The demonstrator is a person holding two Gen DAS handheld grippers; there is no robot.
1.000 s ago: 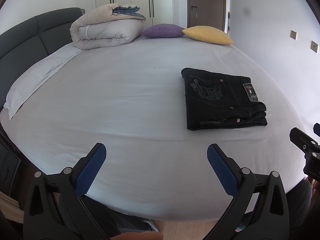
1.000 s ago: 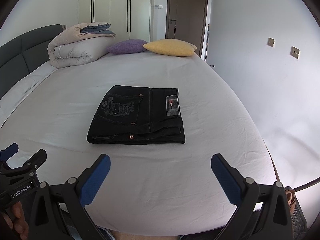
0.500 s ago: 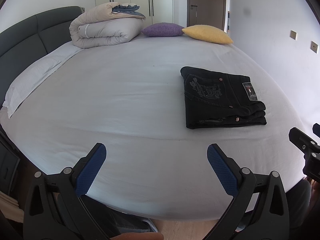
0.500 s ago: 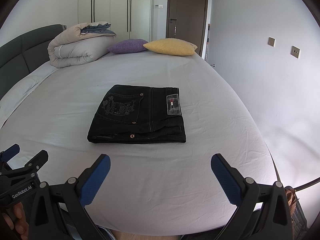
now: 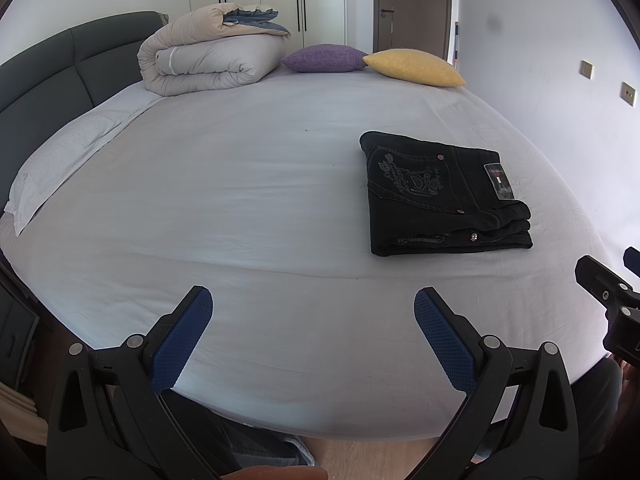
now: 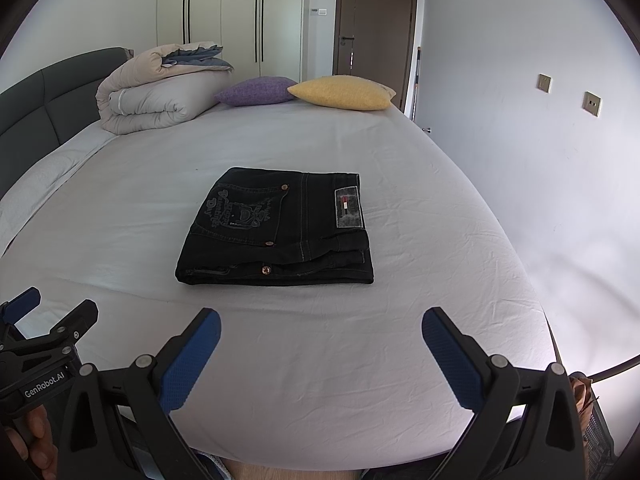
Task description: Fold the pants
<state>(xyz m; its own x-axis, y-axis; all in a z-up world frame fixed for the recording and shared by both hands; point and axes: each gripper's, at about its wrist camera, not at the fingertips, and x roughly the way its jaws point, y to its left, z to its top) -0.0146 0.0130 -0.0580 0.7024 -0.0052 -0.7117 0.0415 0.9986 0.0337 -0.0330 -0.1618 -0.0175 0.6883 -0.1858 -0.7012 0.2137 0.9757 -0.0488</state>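
Pants: black denim pants (image 6: 276, 228), folded into a flat rectangle on the white-sheeted bed (image 6: 400, 184).
My right gripper (image 6: 320, 344): spread wide, holding nothing, just short of the pants.
My left gripper (image 5: 312, 328): spread wide, holding nothing, left of the pants.

Bedroom furnishings, non-task items
Bed (image 6: 400, 160), white sheet; folded duvet (image 6: 152, 92), purple cushion (image 6: 254, 91) touching yellow cushion (image 6: 340, 93); grey headboard (image 5: 48, 68); wardrobe (image 6: 224, 12); brown door (image 6: 374, 16).
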